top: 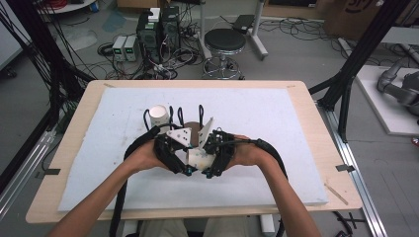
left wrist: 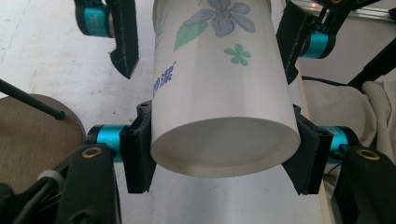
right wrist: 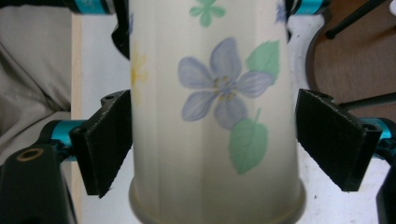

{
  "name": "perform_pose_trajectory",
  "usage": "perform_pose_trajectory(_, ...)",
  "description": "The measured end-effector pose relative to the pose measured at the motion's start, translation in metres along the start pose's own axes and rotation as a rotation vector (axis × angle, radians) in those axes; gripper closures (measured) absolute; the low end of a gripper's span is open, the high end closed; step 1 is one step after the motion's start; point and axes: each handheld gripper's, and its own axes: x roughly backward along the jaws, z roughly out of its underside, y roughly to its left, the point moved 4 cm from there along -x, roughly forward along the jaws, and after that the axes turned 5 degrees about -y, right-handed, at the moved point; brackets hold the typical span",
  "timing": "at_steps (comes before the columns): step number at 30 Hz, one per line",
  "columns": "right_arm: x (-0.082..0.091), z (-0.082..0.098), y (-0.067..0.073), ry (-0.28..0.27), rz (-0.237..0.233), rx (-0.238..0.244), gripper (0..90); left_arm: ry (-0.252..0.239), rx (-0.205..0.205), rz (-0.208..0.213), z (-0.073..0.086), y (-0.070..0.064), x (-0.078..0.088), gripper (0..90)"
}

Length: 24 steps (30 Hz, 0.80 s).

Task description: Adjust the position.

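A white paper cup (top: 197, 157) printed with blue flowers hangs on its side between both grippers, low over the white mat (top: 276, 128). My left gripper (top: 184, 165) is shut on the cup (left wrist: 219, 93) near its base, with the bottom facing that camera. My right gripper (top: 211, 165) comes from the opposite side and stands open around the rim end of the cup (right wrist: 215, 116). One of its pads (right wrist: 105, 140) rests against the wall, while the other shows a narrow gap. A second white cup (top: 159, 116) stands upright behind the left hand.
A brown round base (top: 193, 132) with thin black rods sits just behind the grippers, and appears as well as the base (left wrist: 32, 135) and the base (right wrist: 355, 51). The table's near edge lies close below the hands. A stool (top: 225, 42) and cables lie on the floor beyond.
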Motion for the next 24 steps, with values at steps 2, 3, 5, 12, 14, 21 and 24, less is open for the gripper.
perform_pose_trajectory(2,0.001,0.0,0.0,-0.016,-0.002,0.0,14.2,0.006,0.0,0.0,0.001,0.0,0.0,36.5)
perform_pose_trajectory(3,0.001,0.0,0.0,-0.015,-0.003,-0.001,14.2,0.006,-0.001,-0.006,0.001,0.001,0.0,36.5)
perform_pose_trajectory(5,0.002,0.0,0.0,-0.021,-0.003,-0.002,14.2,0.003,0.003,-0.005,0.001,0.001,0.0,36.5)
perform_pose_trajectory(12,0.011,-0.001,-0.001,-0.077,0.004,-0.005,14.3,-0.015,0.003,0.002,0.004,0.0,0.001,36.5)
perform_pose_trajectory(14,0.016,0.0,-0.002,-0.123,0.003,-0.002,14.2,-0.051,0.02,-0.003,0.008,0.0,0.003,36.5)
perform_pose_trajectory(21,0.037,0.006,-0.002,-0.243,0.018,-0.035,14.2,-0.115,0.034,-0.031,0.019,-0.002,0.016,36.5)
perform_pose_trajectory(24,0.042,0.011,-0.003,-0.272,0.027,-0.049,14.2,-0.141,0.045,-0.04,0.022,-0.002,0.021,36.5)
